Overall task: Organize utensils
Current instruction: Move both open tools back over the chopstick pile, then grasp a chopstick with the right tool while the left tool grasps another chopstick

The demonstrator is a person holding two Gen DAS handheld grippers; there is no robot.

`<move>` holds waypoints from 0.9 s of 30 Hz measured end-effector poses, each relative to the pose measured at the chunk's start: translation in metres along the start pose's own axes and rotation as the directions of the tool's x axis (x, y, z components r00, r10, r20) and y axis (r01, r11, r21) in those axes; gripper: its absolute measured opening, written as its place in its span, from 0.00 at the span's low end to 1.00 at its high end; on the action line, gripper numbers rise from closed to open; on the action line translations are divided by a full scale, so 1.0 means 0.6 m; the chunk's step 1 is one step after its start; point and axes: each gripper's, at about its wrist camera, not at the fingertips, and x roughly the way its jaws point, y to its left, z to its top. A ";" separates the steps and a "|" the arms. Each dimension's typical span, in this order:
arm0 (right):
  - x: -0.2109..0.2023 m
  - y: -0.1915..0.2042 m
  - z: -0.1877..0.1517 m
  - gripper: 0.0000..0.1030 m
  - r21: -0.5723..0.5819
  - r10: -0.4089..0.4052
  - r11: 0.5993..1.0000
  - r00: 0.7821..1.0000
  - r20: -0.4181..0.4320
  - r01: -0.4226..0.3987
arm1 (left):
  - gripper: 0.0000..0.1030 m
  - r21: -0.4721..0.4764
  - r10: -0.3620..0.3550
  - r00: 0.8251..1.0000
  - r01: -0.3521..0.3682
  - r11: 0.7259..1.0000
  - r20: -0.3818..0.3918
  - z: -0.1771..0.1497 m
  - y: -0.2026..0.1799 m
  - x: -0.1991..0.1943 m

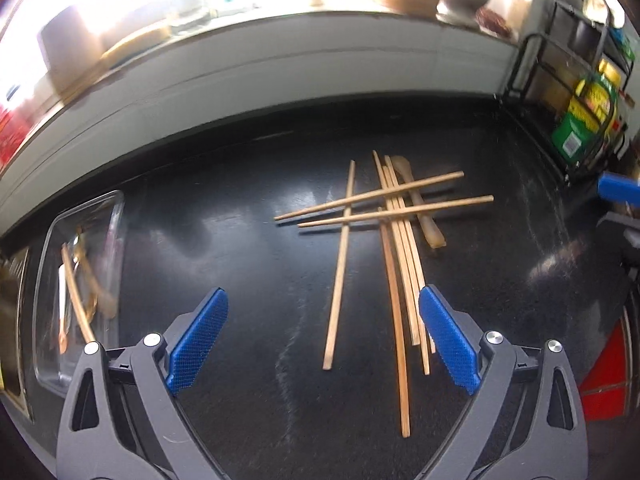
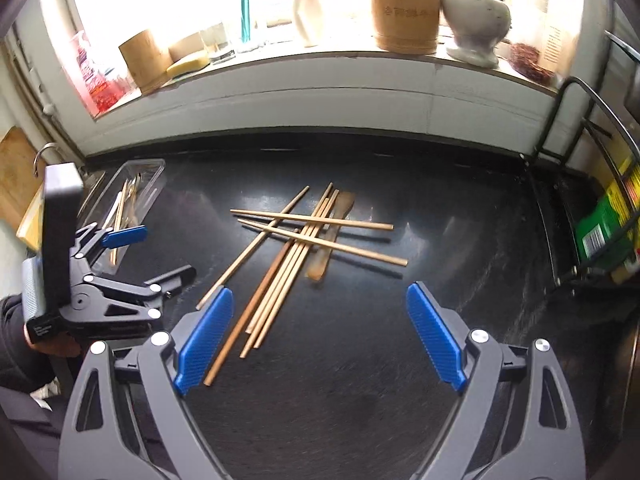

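Several wooden chopsticks (image 1: pixel 394 248) lie crossed in a pile on the black counter, over a flat wooden spatula (image 1: pixel 420 208). The pile (image 2: pixel 296 236) and spatula (image 2: pixel 332 232) also show in the right wrist view. A clear plastic tray (image 1: pixel 76 280) at the left holds a few wooden utensils; it also shows in the right wrist view (image 2: pixel 132 200). My left gripper (image 1: pixel 324 336) is open and empty, just before the near ends of the chopsticks. My right gripper (image 2: pixel 320 336) is open and empty, right of the near ends. The left gripper (image 2: pixel 116 264) appears at the left in the right wrist view.
A black wire rack (image 2: pixel 592 200) with a green and yellow package (image 1: pixel 588 120) stands at the right. A window sill (image 2: pixel 320 60) behind the counter holds wooden canisters, bottles and a stone mortar. A wooden board (image 2: pixel 16 176) leans at the far left.
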 end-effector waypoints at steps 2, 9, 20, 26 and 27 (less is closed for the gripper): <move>0.017 -0.009 0.012 0.83 -0.038 0.024 0.999 1.000 -0.019 -0.025 | 0.91 0.023 0.001 1.000 -0.001 1.000 -0.012 0.001 -0.008 0.019; 0.104 -0.028 0.063 0.79 -0.159 0.104 0.980 0.991 -0.087 -0.117 | 0.90 0.067 -0.004 0.999 0.007 0.998 -0.039 0.008 -0.001 0.083; 0.276 -0.008 0.126 0.53 -0.482 0.093 0.851 0.963 -0.253 -0.209 | 0.76 0.115 -0.092 0.992 0.101 0.988 -0.081 0.023 0.003 0.163; 0.333 -0.002 0.133 0.42 -0.567 0.084 0.780 0.942 -0.324 -0.264 | 0.71 0.140 -0.090 0.992 0.102 0.985 -0.087 0.017 -0.002 0.191; 0.340 -0.001 0.133 0.41 -0.576 0.081 0.771 0.939 -0.334 -0.272 | 0.71 0.142 -0.088 0.993 0.100 0.985 -0.084 0.016 -0.003 0.192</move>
